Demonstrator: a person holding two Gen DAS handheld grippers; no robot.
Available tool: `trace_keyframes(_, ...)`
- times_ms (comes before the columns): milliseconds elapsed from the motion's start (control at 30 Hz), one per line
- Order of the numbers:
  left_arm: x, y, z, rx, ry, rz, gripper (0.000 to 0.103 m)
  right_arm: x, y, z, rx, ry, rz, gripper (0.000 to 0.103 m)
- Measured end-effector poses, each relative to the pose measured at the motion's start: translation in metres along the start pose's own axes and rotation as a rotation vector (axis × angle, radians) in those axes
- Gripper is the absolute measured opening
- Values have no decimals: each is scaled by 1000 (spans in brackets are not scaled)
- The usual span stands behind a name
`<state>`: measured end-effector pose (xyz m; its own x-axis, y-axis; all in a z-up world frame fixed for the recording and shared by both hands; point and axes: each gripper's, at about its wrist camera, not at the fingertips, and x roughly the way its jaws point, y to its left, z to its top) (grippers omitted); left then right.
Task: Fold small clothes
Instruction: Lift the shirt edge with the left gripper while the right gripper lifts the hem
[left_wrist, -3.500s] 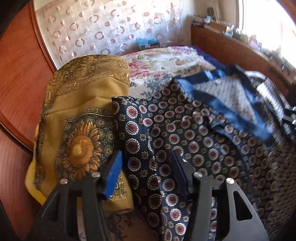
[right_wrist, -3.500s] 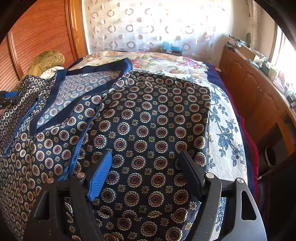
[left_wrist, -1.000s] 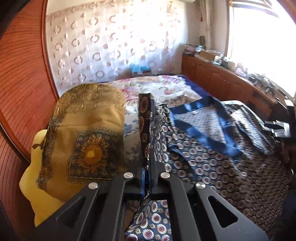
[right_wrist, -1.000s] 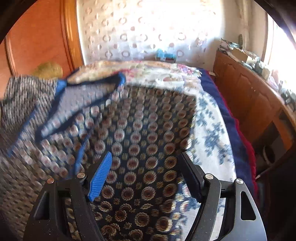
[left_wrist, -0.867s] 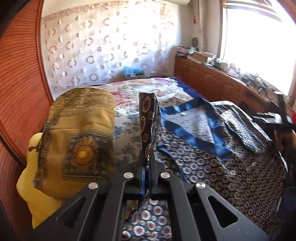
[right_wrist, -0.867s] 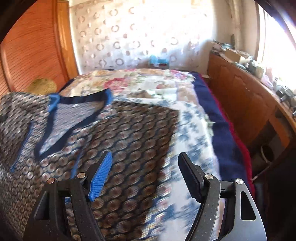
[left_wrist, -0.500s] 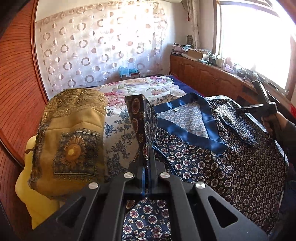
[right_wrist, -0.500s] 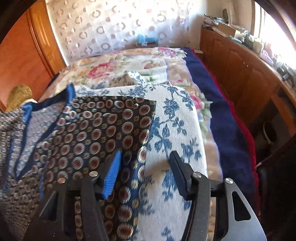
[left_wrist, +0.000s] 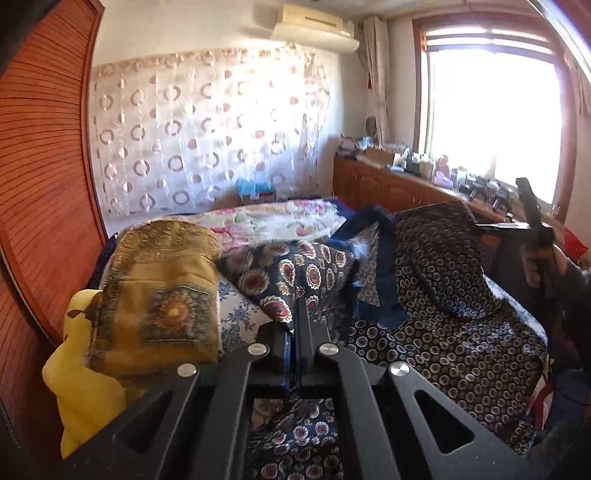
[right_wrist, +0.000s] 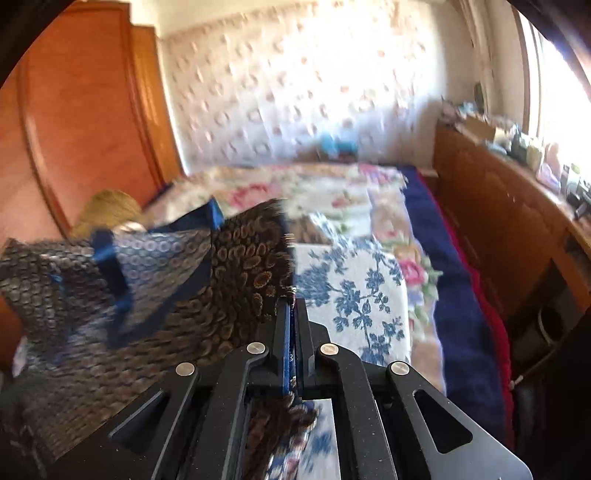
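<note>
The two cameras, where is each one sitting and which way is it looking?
Left wrist camera: sits on the left gripper, looking along its closed fingers across the bed toward the window; the right gripper and the hand holding it show at right.
Right wrist camera: sits on the right gripper, looking up the bed toward the dotted curtain; only its own fingers show.
Shared: both see the patterned navy garment that each gripper pinches, the yellow pillow and the curtain.
</note>
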<state>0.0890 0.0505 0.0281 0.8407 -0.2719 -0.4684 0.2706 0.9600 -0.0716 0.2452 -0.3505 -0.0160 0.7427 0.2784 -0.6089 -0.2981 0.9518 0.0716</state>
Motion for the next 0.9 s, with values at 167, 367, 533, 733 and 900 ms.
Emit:
trace_keyframes(167, -38, 7, -25, -35, -35, -1, 0, -68, 12, -25, -29, -66, 26, 0)
trace_keyframes(367, -74, 18, -74, -98, -7, 36, 0, -127, 23, -79, -41, -47, 63, 0)
trace_keyframes(533, -83, 23, -112, -152, 64, 50, 0, -145, 27, -119, -63, 25, 61, 0)
trace_keyframes(733, -74, 21, -145, -124, 164, 51, 4, -128, 21, -169, -26, 188, 49, 0)
trace_keyframes(900, -89, 25, -136, -107, 121, 23, 18, -124, 14, -170, -20, 186, 35, 4)
